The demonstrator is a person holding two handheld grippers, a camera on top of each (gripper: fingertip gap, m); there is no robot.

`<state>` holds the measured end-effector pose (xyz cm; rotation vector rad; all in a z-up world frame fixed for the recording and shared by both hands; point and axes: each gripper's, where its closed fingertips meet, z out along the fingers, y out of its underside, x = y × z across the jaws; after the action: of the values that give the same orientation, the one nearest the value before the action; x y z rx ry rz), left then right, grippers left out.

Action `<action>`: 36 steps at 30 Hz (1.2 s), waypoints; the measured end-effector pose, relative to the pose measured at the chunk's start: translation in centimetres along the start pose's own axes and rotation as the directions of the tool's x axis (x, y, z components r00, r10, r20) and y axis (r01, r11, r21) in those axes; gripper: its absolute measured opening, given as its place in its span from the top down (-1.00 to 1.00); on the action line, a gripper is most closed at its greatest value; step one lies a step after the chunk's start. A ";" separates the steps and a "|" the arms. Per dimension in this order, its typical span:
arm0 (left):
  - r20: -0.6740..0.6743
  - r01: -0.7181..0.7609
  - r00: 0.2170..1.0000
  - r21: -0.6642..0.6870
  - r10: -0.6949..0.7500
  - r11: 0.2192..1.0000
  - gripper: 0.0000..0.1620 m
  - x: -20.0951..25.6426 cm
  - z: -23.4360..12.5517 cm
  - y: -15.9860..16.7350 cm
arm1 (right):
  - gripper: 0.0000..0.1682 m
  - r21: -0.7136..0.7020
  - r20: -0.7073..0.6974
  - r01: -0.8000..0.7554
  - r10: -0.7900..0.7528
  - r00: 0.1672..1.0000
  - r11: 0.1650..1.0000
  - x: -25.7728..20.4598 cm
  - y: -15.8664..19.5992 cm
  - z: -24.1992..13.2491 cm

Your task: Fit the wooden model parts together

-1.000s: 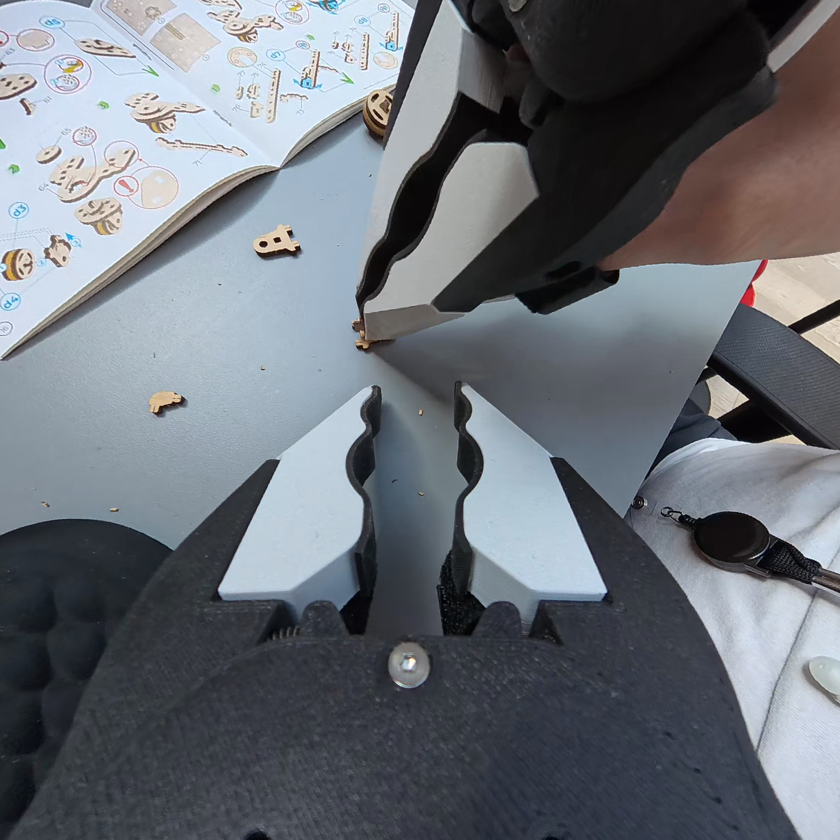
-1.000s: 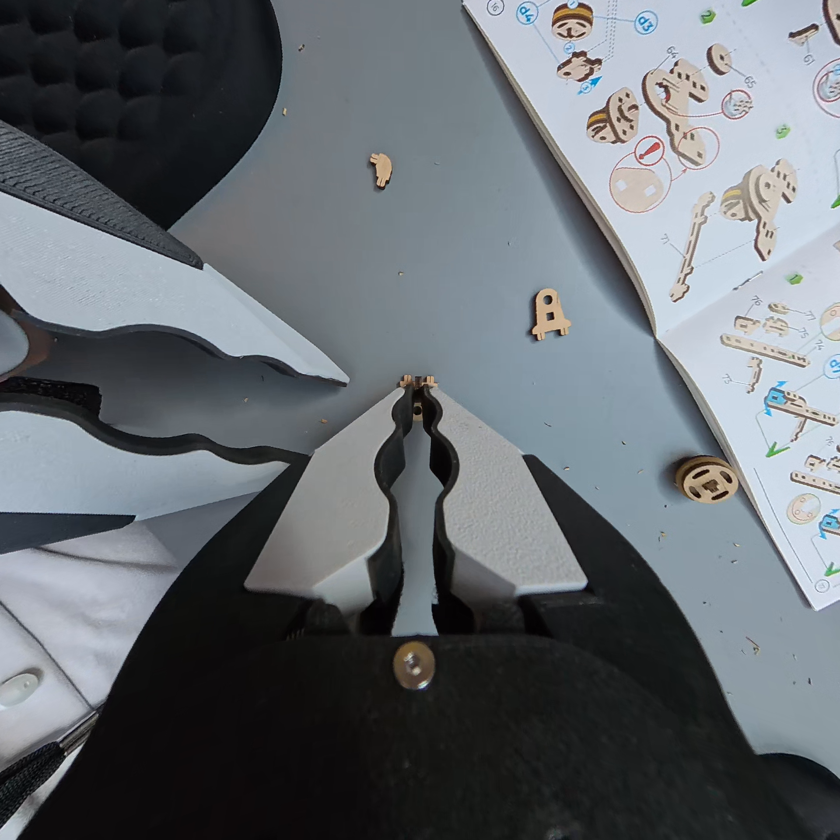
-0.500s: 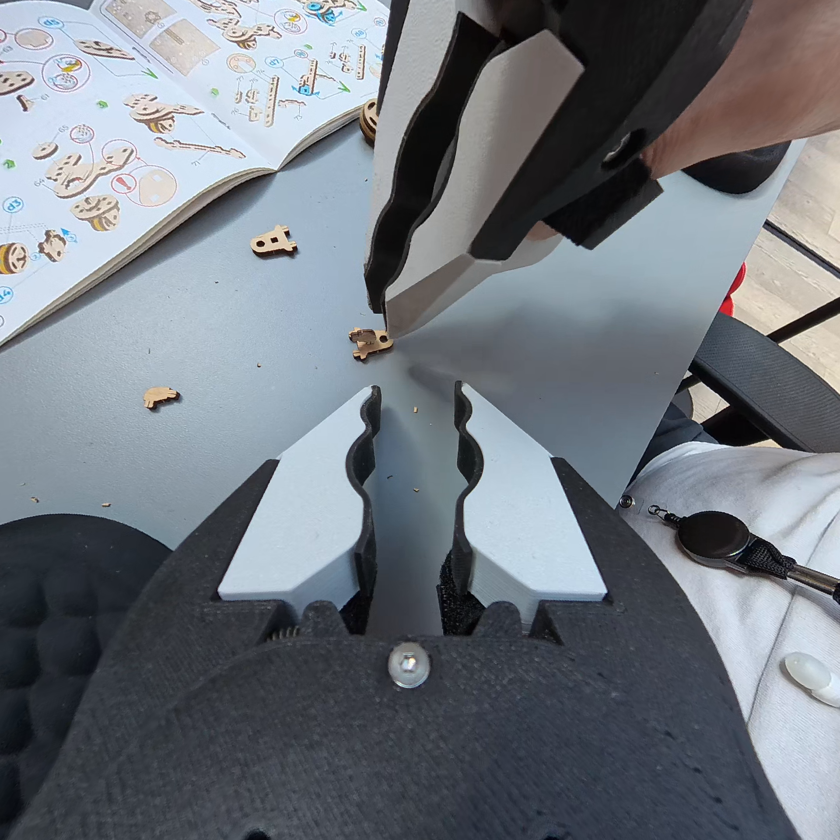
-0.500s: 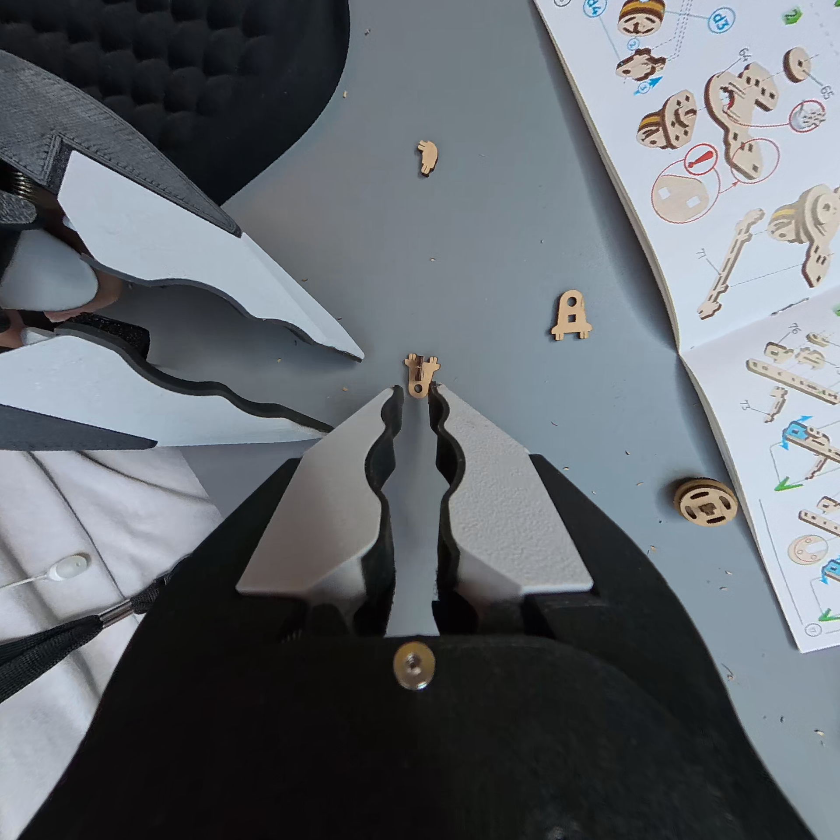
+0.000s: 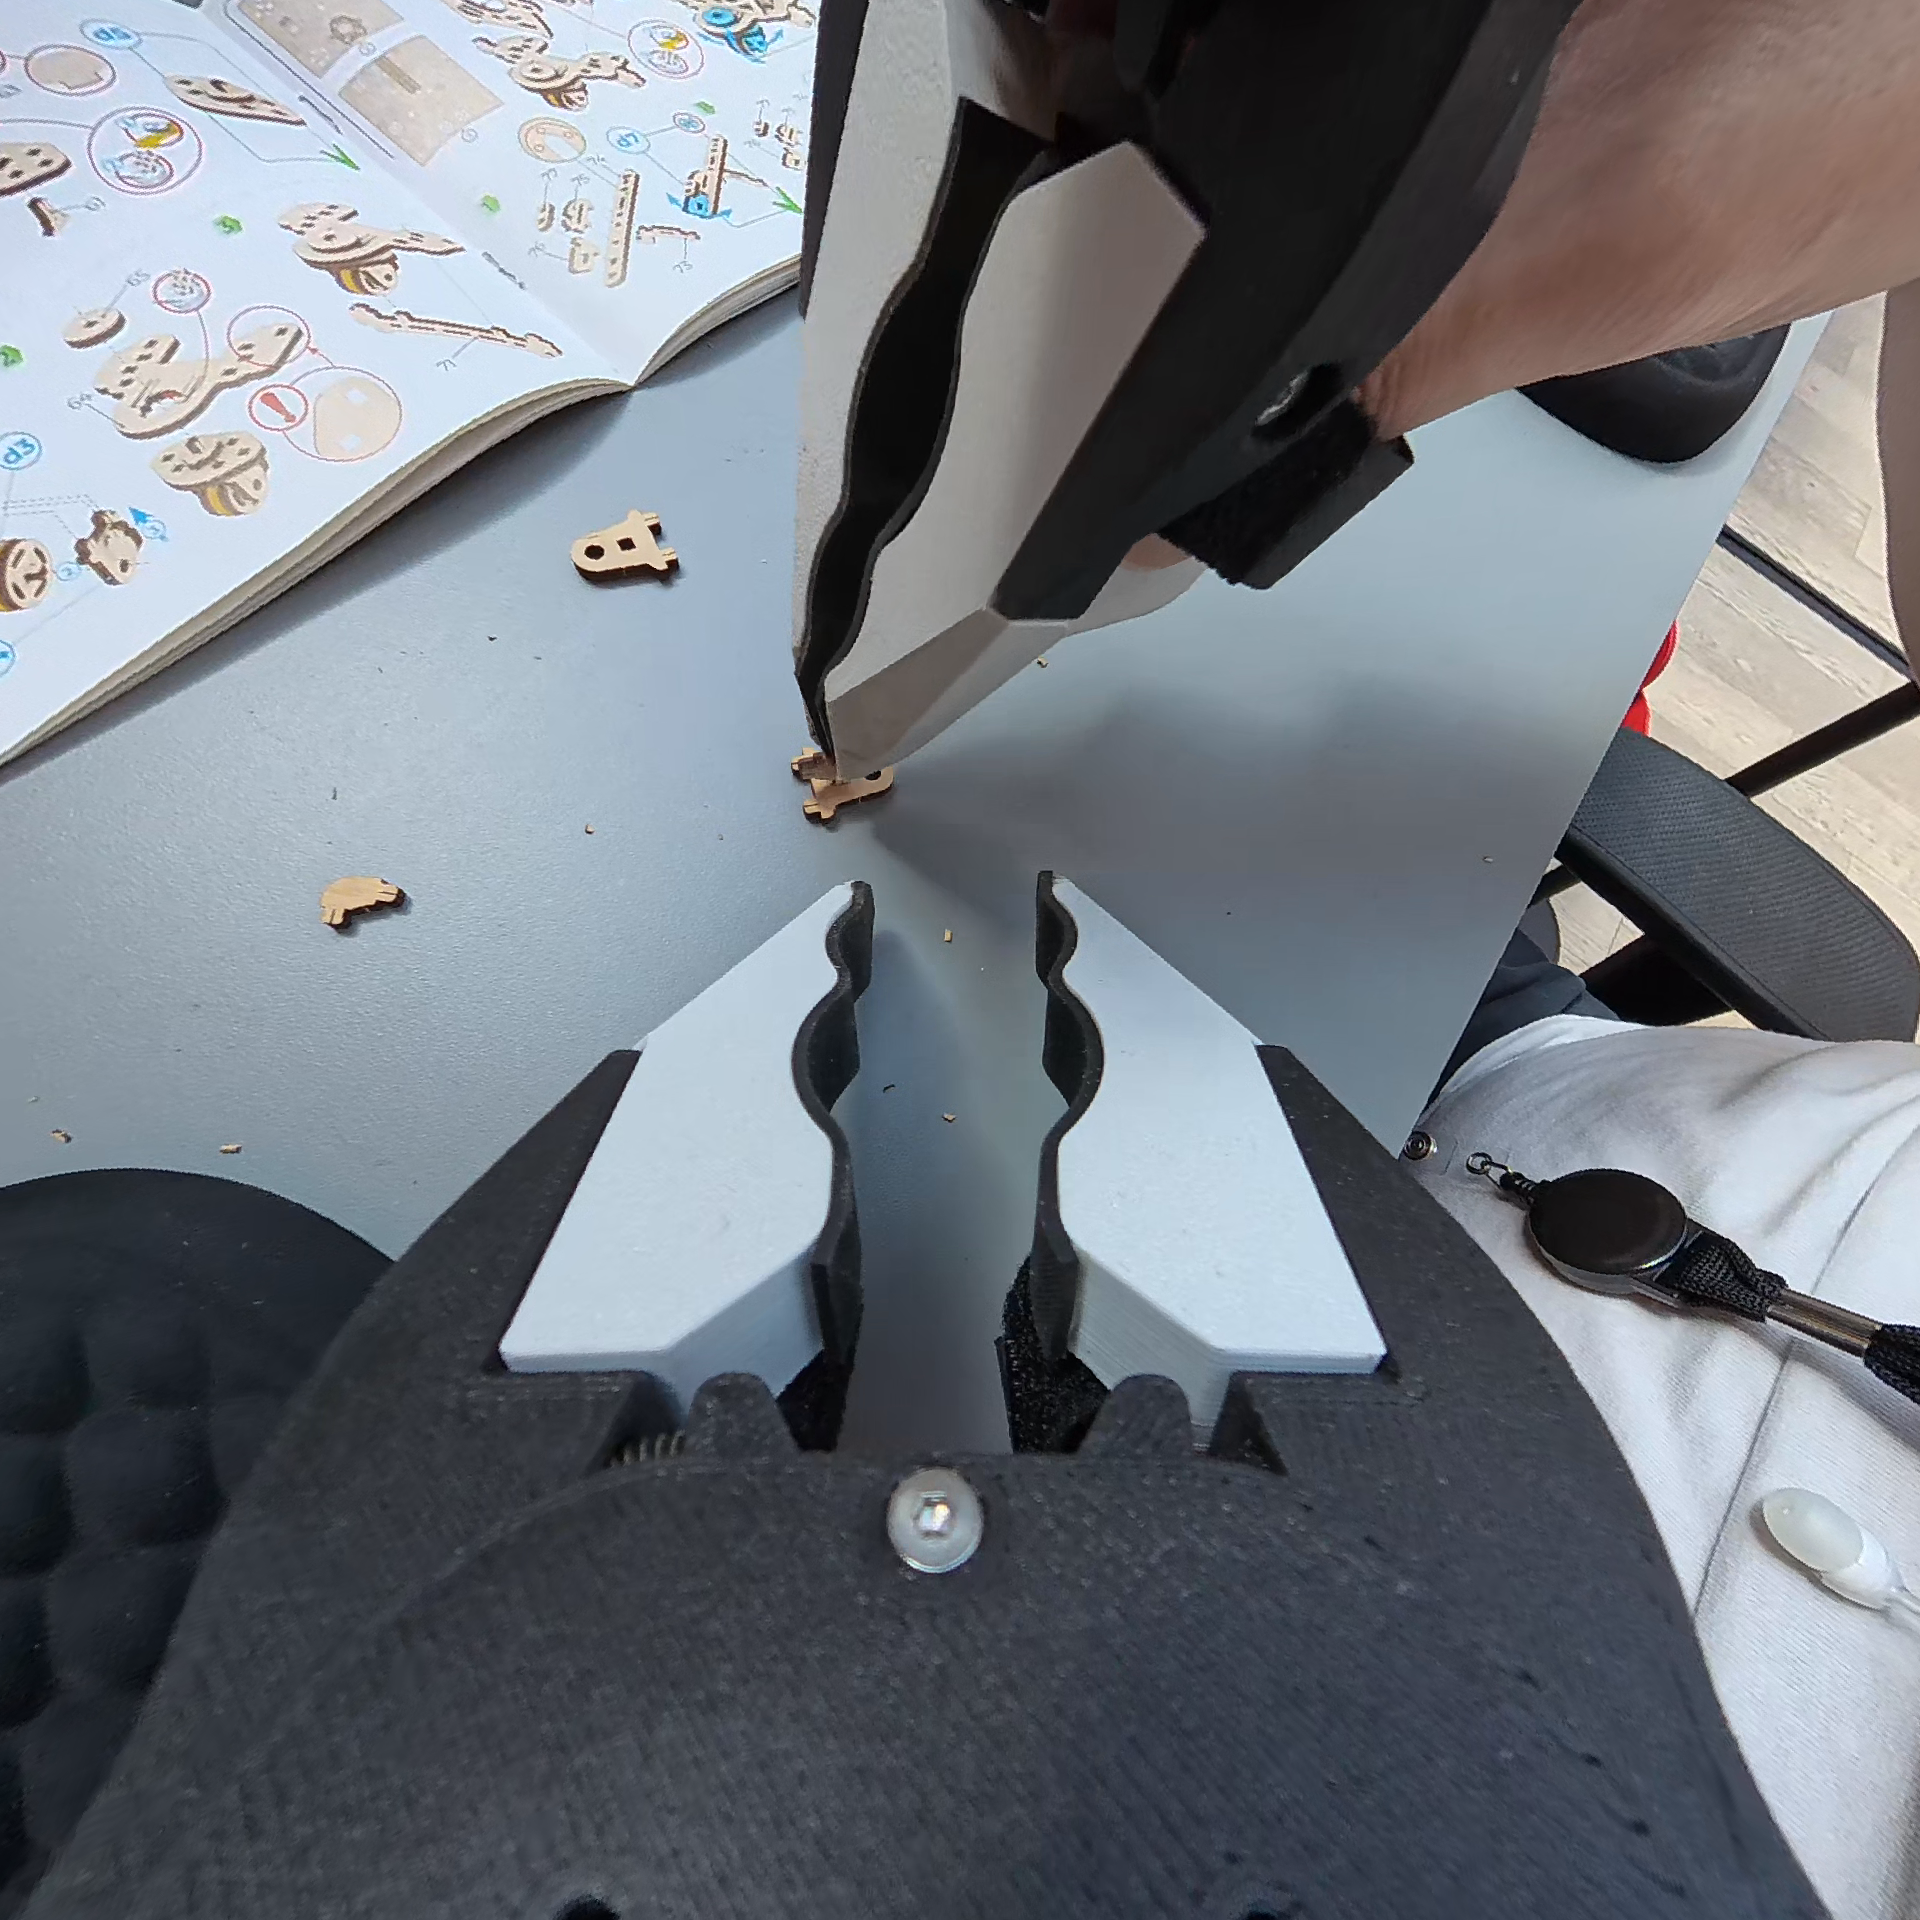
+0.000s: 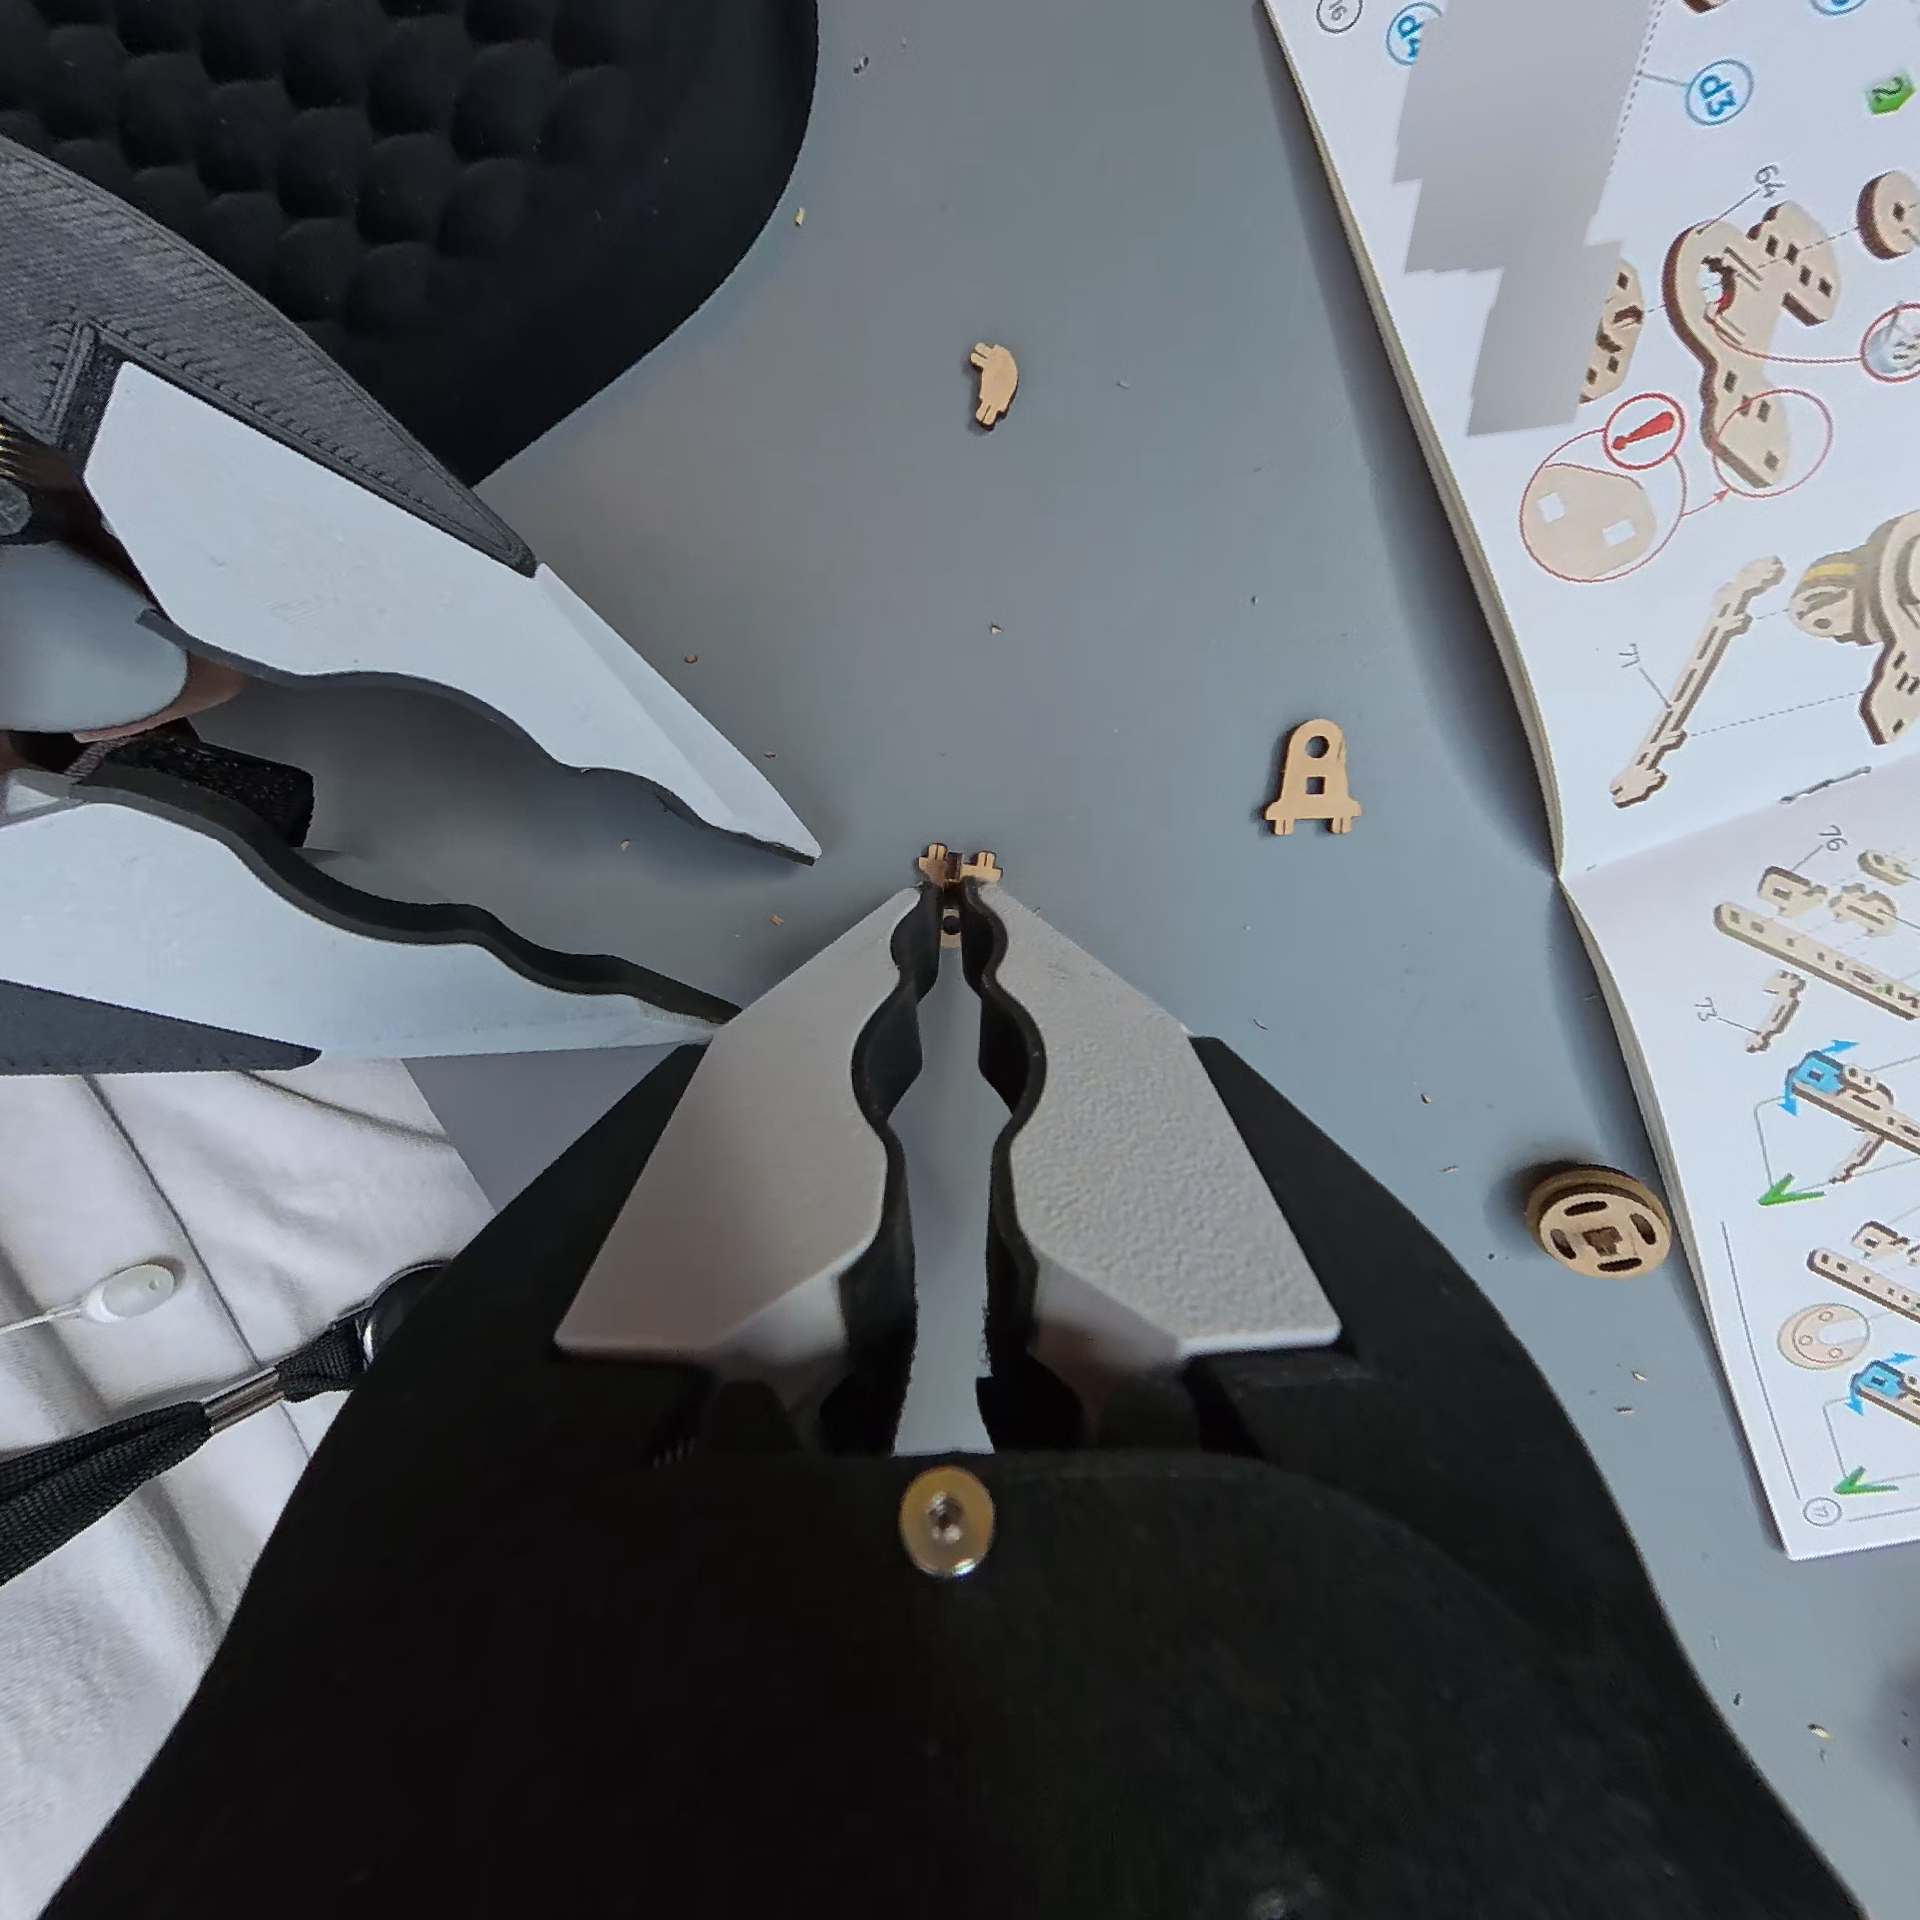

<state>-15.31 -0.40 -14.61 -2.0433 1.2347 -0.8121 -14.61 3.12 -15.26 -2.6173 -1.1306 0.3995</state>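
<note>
Wooden model part [image 6: 953, 871], a tiny notched tan piece, lies on the grey surface [image 5: 520, 748] with the tips of our right tool [image 6: 948, 896] closed onto it; in the right wrist view the black-lined jaws meet around it, its pronged end sticking out past the tips. In the left wrist view the same piece [image 5: 844, 790] shows flat on the surface directly under the right tool [image 5: 826, 743], which points steeply down at it.

Our left tool [image 5: 948, 904] is released, its jaws wide apart with nothing between them, near the piece but not touching it. From the right wrist view it [image 6: 774, 925] comes in from the left, upper fingertip just beside the piece.

Loose parts on the surface: an arch-shaped piece with a round hole and two feet [image 6: 1313, 779], a small curved piece [image 6: 994, 382], and a round wheel-like disc [image 6: 1598, 1219] touching the edge of the open instruction booklet [image 6: 1714, 727]. Fine wood crumbs are scattered around. A black dimpled cushion [image 6: 395, 187] sits at the surface's edge. A white shirt [image 5: 1714, 1195] and a black badge reel [image 5: 1605, 1234] show at the lower right of the left wrist view.
</note>
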 end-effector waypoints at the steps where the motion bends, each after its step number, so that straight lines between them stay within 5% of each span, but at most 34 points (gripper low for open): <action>1: -0.001 0.001 1.000 0.001 -0.001 1.000 0.63 0.0 0.0 0.0 | 0.96 0.001 -0.002 -0.001 0.001 1.000 1.000 0.0 0.0 0.0; 24: -0.027 0.018 0.999 0.010 -0.017 1.000 0.64 0.2 -0.2 0.0 | 0.96 -0.027 -0.004 0.028 -0.028 1.000 0.999 0.0 0.1 0.2; 36: -0.012 0.007 1.000 0.006 -0.007 1.000 0.65 0.2 -0.1 0.1 | 0.96 -0.050 -0.113 0.113 -0.118 0.987 0.992 -0.1 0.3 0.3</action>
<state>-15.36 -0.60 -14.60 -2.0414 1.2312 -0.8315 -14.61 2.88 -15.57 -2.5587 -1.2575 0.1991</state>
